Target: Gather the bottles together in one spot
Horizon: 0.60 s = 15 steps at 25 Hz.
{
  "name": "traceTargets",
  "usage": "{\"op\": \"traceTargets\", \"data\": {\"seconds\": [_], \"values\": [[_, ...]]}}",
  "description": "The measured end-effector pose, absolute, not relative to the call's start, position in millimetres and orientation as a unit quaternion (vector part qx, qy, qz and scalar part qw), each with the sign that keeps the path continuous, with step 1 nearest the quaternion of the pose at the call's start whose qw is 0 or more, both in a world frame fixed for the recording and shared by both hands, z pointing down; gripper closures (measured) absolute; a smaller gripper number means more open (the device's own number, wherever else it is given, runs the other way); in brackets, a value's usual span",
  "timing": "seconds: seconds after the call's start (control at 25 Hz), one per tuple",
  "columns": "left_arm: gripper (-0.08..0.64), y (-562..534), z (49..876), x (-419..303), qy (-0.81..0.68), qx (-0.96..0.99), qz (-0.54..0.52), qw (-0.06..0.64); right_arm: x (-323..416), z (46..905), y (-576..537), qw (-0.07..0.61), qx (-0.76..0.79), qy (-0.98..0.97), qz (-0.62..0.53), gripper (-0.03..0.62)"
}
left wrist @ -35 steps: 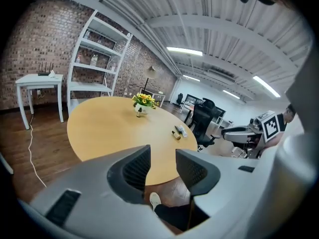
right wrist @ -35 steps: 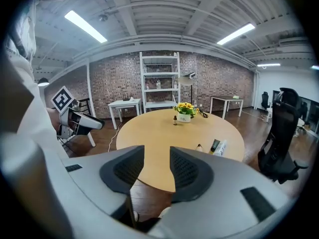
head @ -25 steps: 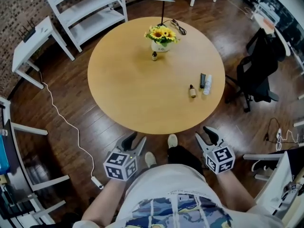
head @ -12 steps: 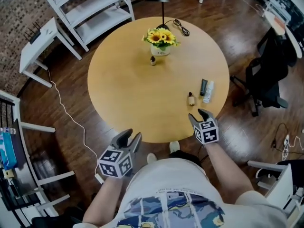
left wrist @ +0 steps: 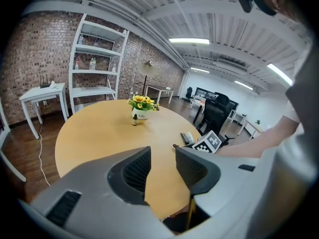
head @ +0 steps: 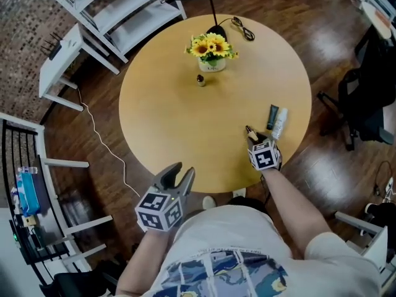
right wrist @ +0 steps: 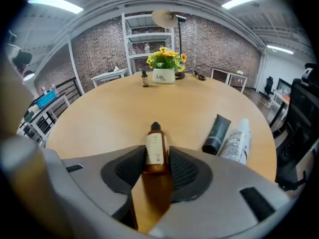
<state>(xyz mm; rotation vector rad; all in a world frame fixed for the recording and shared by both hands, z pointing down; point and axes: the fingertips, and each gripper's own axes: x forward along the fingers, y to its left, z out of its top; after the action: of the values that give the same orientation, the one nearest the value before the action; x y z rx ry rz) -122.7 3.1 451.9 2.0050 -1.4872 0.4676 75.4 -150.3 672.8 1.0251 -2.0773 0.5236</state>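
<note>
A small amber bottle (right wrist: 156,153) with a dark cap sits between the pads of my right gripper (right wrist: 157,167), cap pointing away from the camera. The jaws have just been closing and both pads now press its sides. In the head view the right gripper (head: 253,140) is over the table's right part, with the bottle's cap (head: 249,129) just showing. A dark tube (right wrist: 217,133) and a white bottle (right wrist: 236,141) lie side by side just right of it. Another tiny bottle (head: 200,80) stands by the sunflower vase (head: 212,50). My left gripper (head: 176,176) hangs open and empty at the table's near edge.
The round wooden table (head: 173,122) also carries a black lamp's base and cord (head: 238,26) at the far side. White shelving (head: 117,11) and a small white side table (head: 59,60) stand beyond to the left. An office chair (head: 371,98) is on the right.
My right gripper has gone forward and down over the table and closed round the amber bottle. The left gripper has come forward to the table's edge, still open.
</note>
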Motion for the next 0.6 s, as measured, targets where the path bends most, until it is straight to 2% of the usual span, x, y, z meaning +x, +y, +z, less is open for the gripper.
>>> {"op": "traceTargets", "data": {"seconds": [0.16, 0.44, 0.6], "values": [[0.397, -12, 460, -100, -0.541, 0.763, 0.180, 0.305, 78, 656, -146, 0.339, 0.379, -0.834, 0.215, 0.434], [0.397, -66, 444, -30, -0.458, 0.811, 0.128, 0.341, 55, 513, -107, 0.156, 0.308, -0.926, 0.150, 0.434], [0.395, -98, 433, 4, -0.422, 0.819, 0.075, 0.381, 48, 462, -88, 0.098, 0.288, -0.947, 0.105, 0.434]]}}
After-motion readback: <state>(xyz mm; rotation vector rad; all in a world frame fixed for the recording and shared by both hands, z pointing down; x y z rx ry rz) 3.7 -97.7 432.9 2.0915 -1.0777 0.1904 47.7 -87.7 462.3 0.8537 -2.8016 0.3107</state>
